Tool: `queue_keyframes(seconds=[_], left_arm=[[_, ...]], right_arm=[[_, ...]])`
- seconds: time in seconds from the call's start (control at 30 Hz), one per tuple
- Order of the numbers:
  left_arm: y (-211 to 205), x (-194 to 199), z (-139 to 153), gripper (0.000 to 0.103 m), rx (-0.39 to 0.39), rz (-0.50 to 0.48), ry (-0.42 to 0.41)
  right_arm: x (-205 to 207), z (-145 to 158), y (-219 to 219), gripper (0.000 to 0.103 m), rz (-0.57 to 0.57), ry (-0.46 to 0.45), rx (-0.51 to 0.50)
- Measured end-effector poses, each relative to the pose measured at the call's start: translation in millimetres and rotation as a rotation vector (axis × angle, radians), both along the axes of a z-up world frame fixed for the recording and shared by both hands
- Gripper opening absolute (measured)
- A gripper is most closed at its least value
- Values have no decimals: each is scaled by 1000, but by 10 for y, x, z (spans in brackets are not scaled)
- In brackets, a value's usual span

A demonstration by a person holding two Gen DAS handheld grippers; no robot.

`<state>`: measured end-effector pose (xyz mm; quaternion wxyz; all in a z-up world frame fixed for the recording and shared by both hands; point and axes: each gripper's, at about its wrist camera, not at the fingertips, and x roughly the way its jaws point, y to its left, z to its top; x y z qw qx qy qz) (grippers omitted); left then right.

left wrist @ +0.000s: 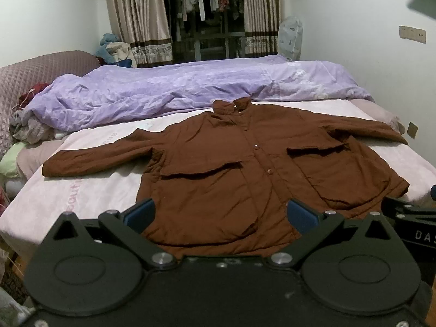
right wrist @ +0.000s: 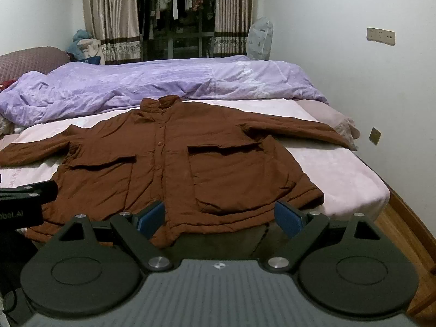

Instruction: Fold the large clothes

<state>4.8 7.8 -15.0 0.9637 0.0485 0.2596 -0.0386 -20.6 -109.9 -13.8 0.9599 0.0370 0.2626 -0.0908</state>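
Observation:
A large brown button-front jacket lies flat, front side up, on the pink bed sheet, collar toward the far side, both sleeves spread out sideways. It also shows in the right wrist view. My left gripper is open and empty, held over the jacket's hem near the bed's front edge. My right gripper is open and empty, over the hem on the right half. The right gripper's body shows at the left wrist view's right edge; the left one shows at the right wrist view's left edge.
A crumpled purple duvet lies across the far half of the bed, just behind the collar. A padded headboard and a clothes pile are at the left. White wall and wood floor are at the right. Curtains hang behind.

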Motion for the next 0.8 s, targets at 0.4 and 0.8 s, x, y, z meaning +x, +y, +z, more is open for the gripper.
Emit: queue_keyframes(seconds=[0.4,0.8], left_arm=[[70,33,-44,103,-26,-11,-1],[1840,1631,-422,103,-96,329,40]], right_arm=[[67,-81,49,103,9,20,10],[910,-330,-272,103,13,30,29]])
